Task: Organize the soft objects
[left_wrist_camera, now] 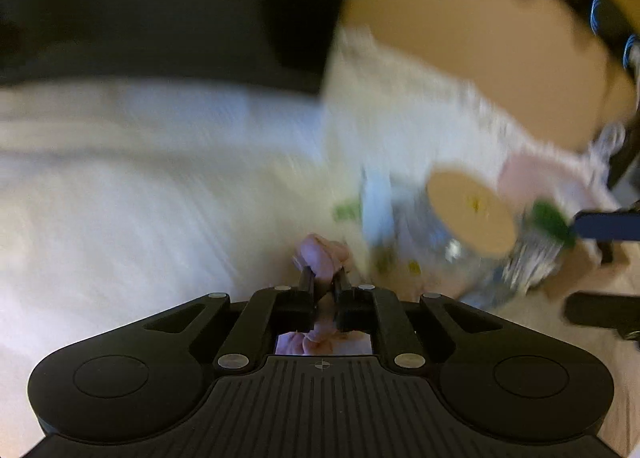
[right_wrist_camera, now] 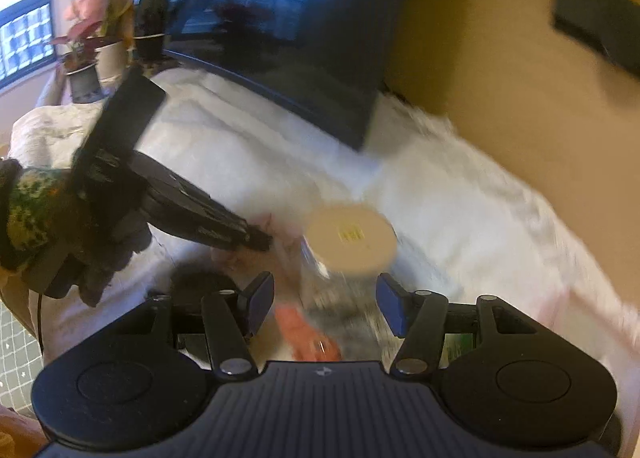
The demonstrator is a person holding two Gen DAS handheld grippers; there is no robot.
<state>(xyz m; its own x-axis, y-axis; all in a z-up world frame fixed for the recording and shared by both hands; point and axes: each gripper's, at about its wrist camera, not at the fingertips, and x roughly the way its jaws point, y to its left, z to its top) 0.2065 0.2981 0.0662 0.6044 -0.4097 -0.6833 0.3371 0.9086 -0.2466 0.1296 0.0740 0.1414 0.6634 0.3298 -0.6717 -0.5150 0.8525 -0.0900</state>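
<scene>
1. The left claw [left_wrist_camera: 323, 278] is squeezed shut on a small pink soft thing [left_wrist_camera: 320, 254], just above the white bed cover [left_wrist_camera: 140, 197].
2. The right claw [right_wrist_camera: 326, 300] is wide open and grips nothing. It hangs over a clear jar [right_wrist_camera: 344, 298] with a round tan lid [right_wrist_camera: 352, 240].
3. The pink thing is right beside the jar, on its left side in the left view. Something orange [right_wrist_camera: 308, 332] shows low down by the jar, but it is too blurry to name.
4. I think the step now is bringing the pink thing to where it belongs. Keep the squeeze gentle but firm, so it does not slip out, and move slowly.
5. The pink thing is bunched up. It pokes forward out of the claw tips, and some hangs behind them. Its long way seems to run along the fingers, but the blur makes this hard to tell.
</scene>
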